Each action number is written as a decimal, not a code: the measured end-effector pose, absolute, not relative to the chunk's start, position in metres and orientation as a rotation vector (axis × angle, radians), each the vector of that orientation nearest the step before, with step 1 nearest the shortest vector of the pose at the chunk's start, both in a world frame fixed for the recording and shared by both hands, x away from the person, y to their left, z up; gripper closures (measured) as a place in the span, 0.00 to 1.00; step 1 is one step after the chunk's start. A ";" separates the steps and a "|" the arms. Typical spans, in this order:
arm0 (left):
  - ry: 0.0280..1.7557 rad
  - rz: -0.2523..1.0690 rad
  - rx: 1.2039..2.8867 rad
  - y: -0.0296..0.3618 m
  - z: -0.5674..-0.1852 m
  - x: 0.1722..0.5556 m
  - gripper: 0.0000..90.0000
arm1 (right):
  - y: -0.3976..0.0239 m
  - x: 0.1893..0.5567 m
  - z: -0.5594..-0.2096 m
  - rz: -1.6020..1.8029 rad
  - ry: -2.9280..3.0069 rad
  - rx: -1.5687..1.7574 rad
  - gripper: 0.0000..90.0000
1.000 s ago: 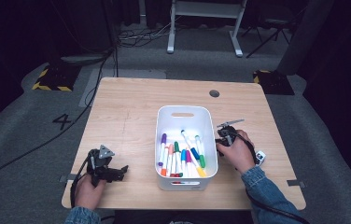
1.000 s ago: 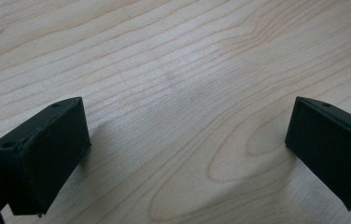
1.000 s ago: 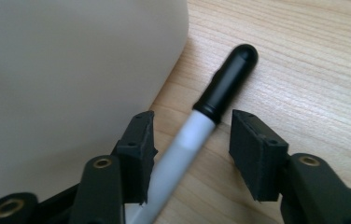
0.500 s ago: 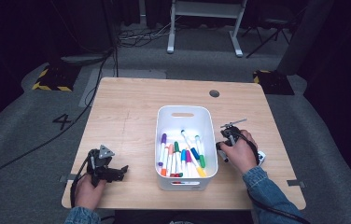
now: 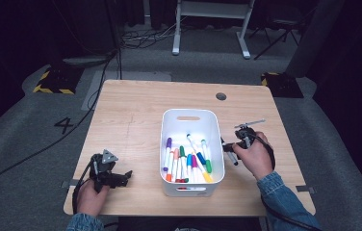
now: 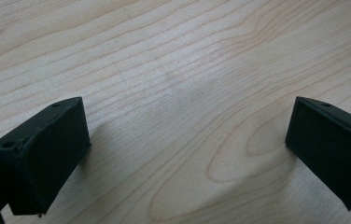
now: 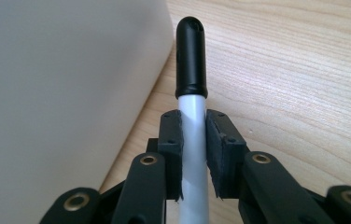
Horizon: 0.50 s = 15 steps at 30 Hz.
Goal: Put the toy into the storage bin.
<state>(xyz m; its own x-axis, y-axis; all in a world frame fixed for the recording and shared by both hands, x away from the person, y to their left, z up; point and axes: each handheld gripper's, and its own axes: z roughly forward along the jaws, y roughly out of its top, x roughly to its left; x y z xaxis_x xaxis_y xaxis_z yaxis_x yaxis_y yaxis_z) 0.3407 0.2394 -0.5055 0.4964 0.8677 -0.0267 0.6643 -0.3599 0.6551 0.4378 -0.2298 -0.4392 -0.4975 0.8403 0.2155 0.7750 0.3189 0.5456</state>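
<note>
the right gripper (image 7: 194, 154) has just closed its jaws on a white marker with a black cap (image 7: 191, 60), held beside the white plastic bin (image 5: 188, 120) of coloured markers (image 5: 186, 163); the left gripper (image 6: 187, 154) rests with jaws spread apart over the light wooden table (image 6: 173, 56)
</note>
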 end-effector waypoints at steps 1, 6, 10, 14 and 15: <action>1.253 0.433 2.135 0.239 -0.506 0.341 0.00 | -0.230 0.437 -0.437 0.929 2.459 1.508 0.86; 1.252 0.439 2.136 0.239 -0.505 0.341 0.00 | -0.234 0.429 -0.423 0.978 2.449 1.480 0.86; 1.253 0.438 2.136 0.239 -0.505 0.341 0.00 | -0.236 0.423 -0.412 1.012 2.438 1.482 0.86; 1.253 0.437 2.135 0.239 -0.505 0.341 0.00 | -0.238 0.417 -0.399 1.035 2.429 1.458 0.86; 1.252 0.435 2.134 0.239 -0.506 0.341 0.00 | -0.239 0.415 -0.397 1.041 2.430 1.453 0.86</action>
